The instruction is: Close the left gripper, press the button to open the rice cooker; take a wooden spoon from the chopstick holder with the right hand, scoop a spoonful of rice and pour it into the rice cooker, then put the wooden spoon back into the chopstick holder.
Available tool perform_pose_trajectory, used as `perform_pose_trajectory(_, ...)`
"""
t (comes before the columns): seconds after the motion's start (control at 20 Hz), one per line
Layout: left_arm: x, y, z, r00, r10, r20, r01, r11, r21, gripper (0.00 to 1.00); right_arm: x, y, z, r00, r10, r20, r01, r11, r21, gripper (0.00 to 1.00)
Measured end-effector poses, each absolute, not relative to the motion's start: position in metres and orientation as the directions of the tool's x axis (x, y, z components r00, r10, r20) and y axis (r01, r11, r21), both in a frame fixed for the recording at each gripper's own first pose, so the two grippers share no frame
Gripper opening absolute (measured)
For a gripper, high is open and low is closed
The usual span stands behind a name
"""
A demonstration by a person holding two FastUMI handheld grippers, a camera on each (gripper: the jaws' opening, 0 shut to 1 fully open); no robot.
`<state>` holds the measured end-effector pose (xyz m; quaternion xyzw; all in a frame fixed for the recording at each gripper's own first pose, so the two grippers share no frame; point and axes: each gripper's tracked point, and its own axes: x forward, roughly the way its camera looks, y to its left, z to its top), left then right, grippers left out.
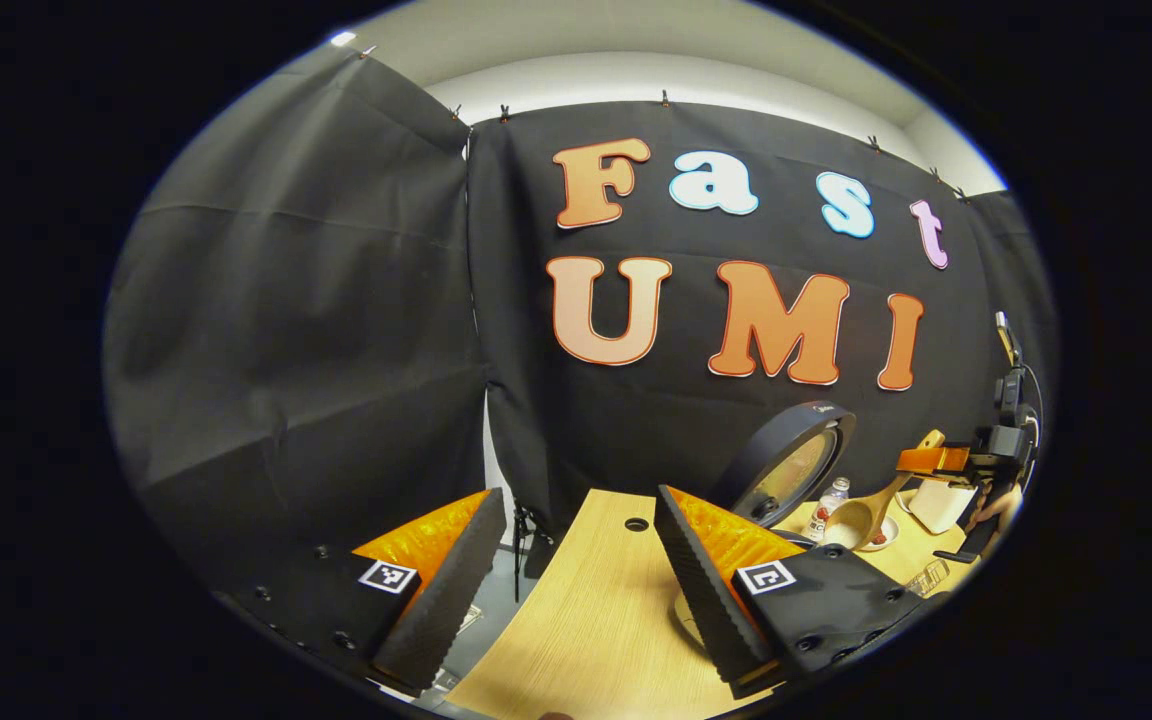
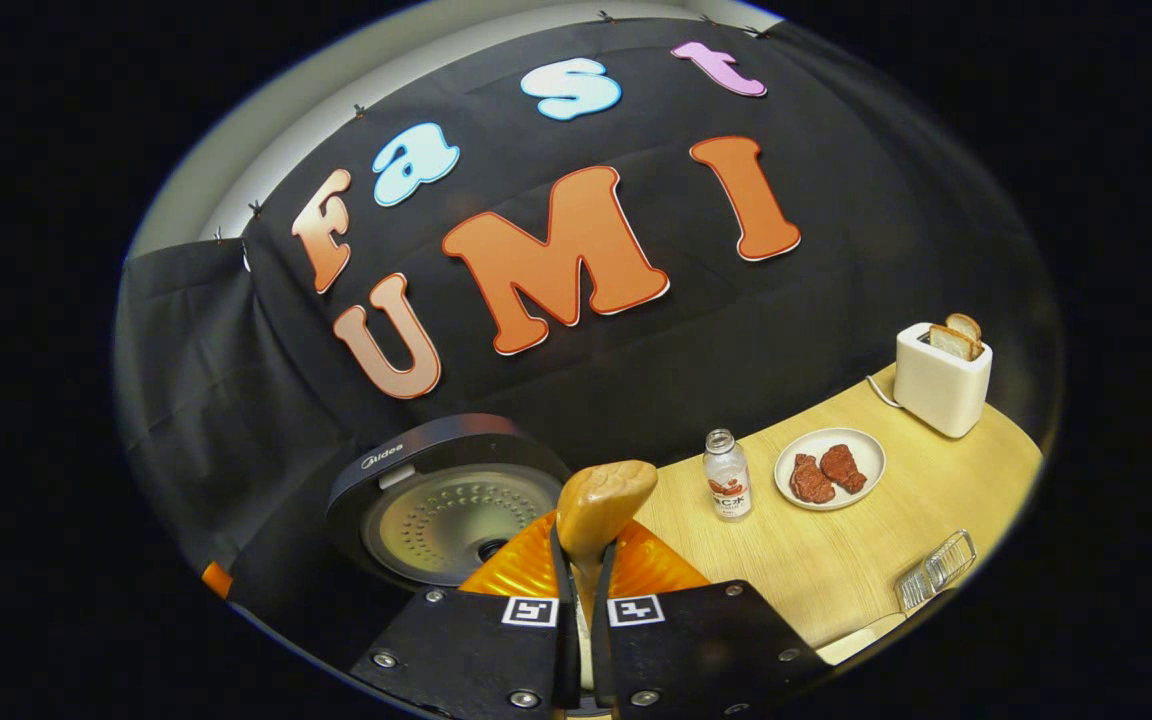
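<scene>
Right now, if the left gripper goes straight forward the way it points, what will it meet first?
Probably nothing close: the open left gripper points past the table edge at the black cloth wall. The rice cooker stands off to its right. Depth is unclear.

A toaster (image 2: 941,385) with two bread slices (image 2: 958,336) stands at the far edge of the wooden surface (image 2: 836,570). A plate (image 2: 829,469) bearing two meat pieces sits near it, a small bottle (image 2: 727,476) just beside the plate. A wire rack (image 2: 936,568) lies at the near edge.
</scene>
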<state>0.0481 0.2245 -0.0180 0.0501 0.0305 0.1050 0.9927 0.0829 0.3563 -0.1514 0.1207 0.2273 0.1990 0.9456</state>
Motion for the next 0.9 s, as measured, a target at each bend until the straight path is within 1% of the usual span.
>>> perform_pose_trajectory(0.2, 0.047, 0.227, -0.016, 0.976, 0.214, -0.045, -0.209, 0.973, 0.100, 1.00, 0.080, 0.362, -0.147, 0.817, 0.443, -0.370, -0.353, 0.891, 0.287, 0.04)
perform_pose_trajectory(0.4, 0.046, 0.228, -0.016, 0.975, 0.217, -0.045, -0.212, 0.973, 0.095, 1.00, 0.076, 0.368, -0.143, 0.819, 0.450, -0.357, -0.396, 0.892, 0.217, 0.04)
perform_pose_trajectory(0.7, 0.044, 0.230, -0.016, 0.973, 0.229, -0.043, -0.224, 0.969, 0.103, 1.00, 0.066, 0.381, -0.146, 0.810, 0.478, -0.340, -0.497, 0.867, 0.036, 0.04)
perform_pose_trajectory(0.9, 0.042, 0.230, -0.016, 0.971, 0.235, -0.041, -0.231, 0.968, 0.096, 1.00, 0.062, 0.390, -0.153, 0.794, 0.502, -0.343, -0.548, 0.835, -0.047, 0.04)
